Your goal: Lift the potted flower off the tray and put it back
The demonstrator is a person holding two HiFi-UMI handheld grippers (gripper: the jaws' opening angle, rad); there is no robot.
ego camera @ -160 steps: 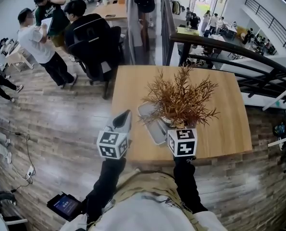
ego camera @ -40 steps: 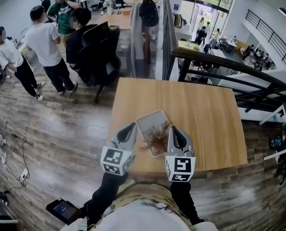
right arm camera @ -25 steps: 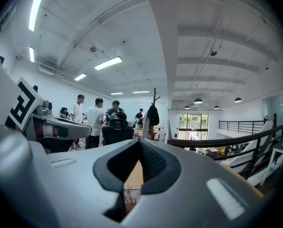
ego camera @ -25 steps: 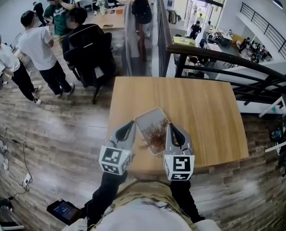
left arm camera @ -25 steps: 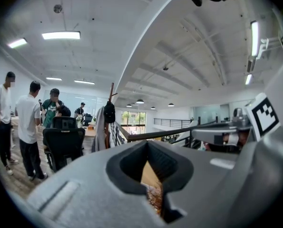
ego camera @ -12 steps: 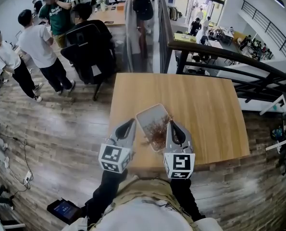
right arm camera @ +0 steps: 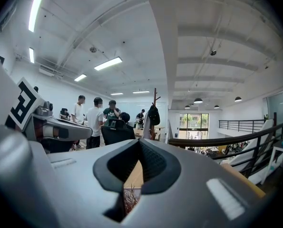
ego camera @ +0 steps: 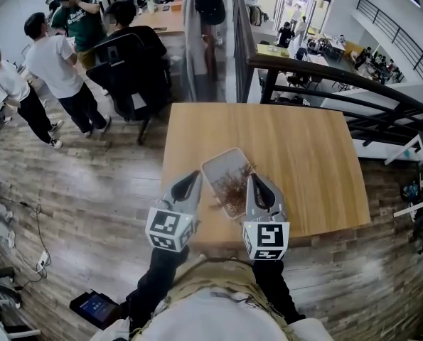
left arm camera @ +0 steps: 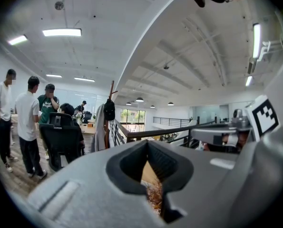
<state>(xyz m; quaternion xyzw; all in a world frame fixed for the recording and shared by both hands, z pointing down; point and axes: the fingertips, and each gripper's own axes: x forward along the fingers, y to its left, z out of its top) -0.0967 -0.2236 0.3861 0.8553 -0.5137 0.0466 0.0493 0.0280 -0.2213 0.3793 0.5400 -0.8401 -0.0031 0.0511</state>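
The potted flower (ego camera: 232, 188), a brown dried bush, stands on the near end of the pale grey tray (ego camera: 221, 163) on the wooden table (ego camera: 296, 155). Its pot is hidden under the twigs. My left gripper (ego camera: 190, 177) hangs just left of the tray with its jaws shut on nothing. My right gripper (ego camera: 254, 180) hangs just right of the plant, also shut and empty. In the left gripper view the closed tips (left arm camera: 147, 142) frame a bit of the twigs (left arm camera: 153, 197). The right gripper view shows the same past its closed tips (right arm camera: 140, 141): a few twigs (right arm camera: 130, 199) low down.
A black office chair (ego camera: 129, 66) stands at the table's far left corner, with several people (ego camera: 51, 62) beyond it. A coat rack (ego camera: 205, 20) rises behind the table. A dark railing (ego camera: 339, 84) runs along the right. A tablet (ego camera: 96, 305) lies on the floor at lower left.
In the oldest frame the plant was raised high, close to the camera, by the right gripper. It now sits low on the tray. Both grippers have kept still over the last second.
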